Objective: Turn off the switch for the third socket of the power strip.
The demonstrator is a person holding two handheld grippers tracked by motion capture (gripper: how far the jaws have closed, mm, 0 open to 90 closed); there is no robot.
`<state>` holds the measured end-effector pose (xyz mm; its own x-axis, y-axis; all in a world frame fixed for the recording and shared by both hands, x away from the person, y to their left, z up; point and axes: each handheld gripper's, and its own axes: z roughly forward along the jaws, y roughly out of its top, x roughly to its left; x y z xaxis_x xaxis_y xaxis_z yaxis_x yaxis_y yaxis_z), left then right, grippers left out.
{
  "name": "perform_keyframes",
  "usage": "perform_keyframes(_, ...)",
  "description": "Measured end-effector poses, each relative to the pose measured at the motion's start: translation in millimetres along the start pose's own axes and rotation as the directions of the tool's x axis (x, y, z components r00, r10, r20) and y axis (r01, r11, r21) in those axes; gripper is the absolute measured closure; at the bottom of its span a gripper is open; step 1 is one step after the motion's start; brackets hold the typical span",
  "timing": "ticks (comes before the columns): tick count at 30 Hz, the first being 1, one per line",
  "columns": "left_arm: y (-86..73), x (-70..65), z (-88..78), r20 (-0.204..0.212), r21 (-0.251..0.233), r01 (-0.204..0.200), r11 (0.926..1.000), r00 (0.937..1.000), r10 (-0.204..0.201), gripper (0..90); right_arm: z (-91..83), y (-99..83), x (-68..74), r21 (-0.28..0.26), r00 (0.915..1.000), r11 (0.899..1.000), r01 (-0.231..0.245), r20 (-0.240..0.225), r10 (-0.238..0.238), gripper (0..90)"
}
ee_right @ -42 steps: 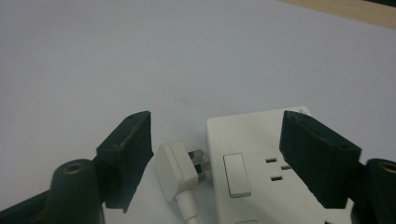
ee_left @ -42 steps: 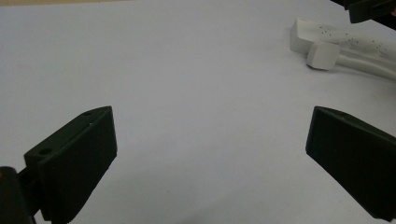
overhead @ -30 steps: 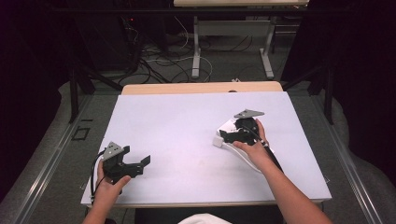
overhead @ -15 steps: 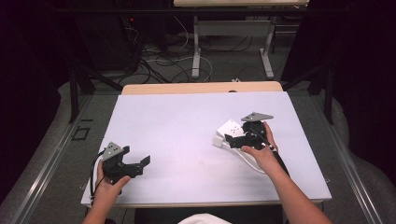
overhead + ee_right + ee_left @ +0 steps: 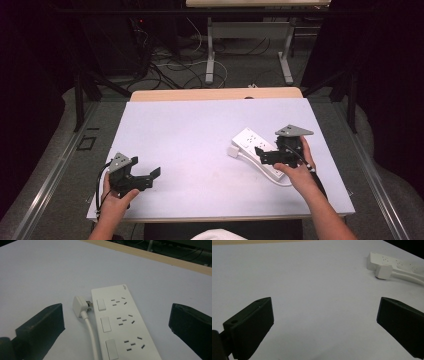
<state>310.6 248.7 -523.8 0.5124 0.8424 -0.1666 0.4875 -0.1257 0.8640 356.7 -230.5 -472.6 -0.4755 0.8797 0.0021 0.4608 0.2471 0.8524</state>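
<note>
Jaws wide on both grippers, nothing held.
Right gripper (image 5: 270,156) over strip (image 5: 120,325), plug (image 5: 80,305) at 9, seemingly lining up; left gripper (image 5: 146,177) idling at 7.

I hold my black two-jaw left gripper (image 5: 150,176) low at my near left, my left hand (image 5: 116,196) wrapped round its rear from below, forearm coming up from the near edge. Its jaws stand wide apart, pointing to my right, with nothing between them. Its grey three-cornered plate sits on top. My right hand (image 5: 300,172) grips my black two-jaw right gripper (image 5: 261,153) farther out on my right, forearm angled in from the near edge. Its jaws point left and are spread wide, closed on nothing.
</note>
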Motion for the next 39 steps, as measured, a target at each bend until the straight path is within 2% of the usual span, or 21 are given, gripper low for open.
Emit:
perform_keyframes(7,0.3,0.4,-0.9,-0.001,-0.003,0.003,1.0,1.0,-0.003,1.1,-20.7,-14.4,-18.1,-0.004,0.9981,0.999,-0.052,0.032,0.052,0.0)
perform_keyframes(14,0.4,0.1,-1.0,-0.004,-0.008,0.002,1.0,1.0,-0.002,0.7,-30.2,-32.4,-31.5,0.006,0.9921,0.994,-0.106,0.069,0.105,0.0)
perform_keyframes(18,0.3,0.4,-1.4,-0.006,-0.01,0.008,0.9999,1.0,-0.008,0.6,-33.5,-40.7,-36.4,0.002,0.9894,0.994,-0.11,0.097,0.109,0.0)
perform_keyframes(23,0.2,1.0,-1.6,-0.009,-0.011,0.006,0.9999,0.9999,-0.006,0.6,-38.0,-49.5,-40.3,-0.003,0.9849,0.991,-0.134,0.111,0.133,0.0)
perform_keyframes(28,0.1,1.3,-2.1,-0.012,-0.01,0.009,0.9999,0.9999,-0.009,0.6,-42.5,-58.4,-46.2,0.007,0.9828,0.99,-0.138,0.125,0.136,0.0)
perform_keyframes(32,0.0,1.4,-2.3,-0.015,-0.01,0.009,0.9999,0.9998,-0.009,0.6,-46.5,-68.5,-52.3,0.016,0.9783,0.99,-0.143,0.153,0.139,0.0)
perform_keyframes(37,0.0,1.1,-2.2,-0.019,-0.006,0.006,1.0,0.9998,-0.006,0.6,-50.6,-79.2,-60.1,-0.011,0.9674,0.985,-0.17,0.189,0.169,0.0)
perform_keyframes(39,0.1,1.0,-2.3,-0.02,-0.004,0.003,1.0,0.9998,-0.003,0.6,-50.9,-83.6,-62.9,-0.01,0.965,0.988,-0.156,0.212,0.154,0.0)
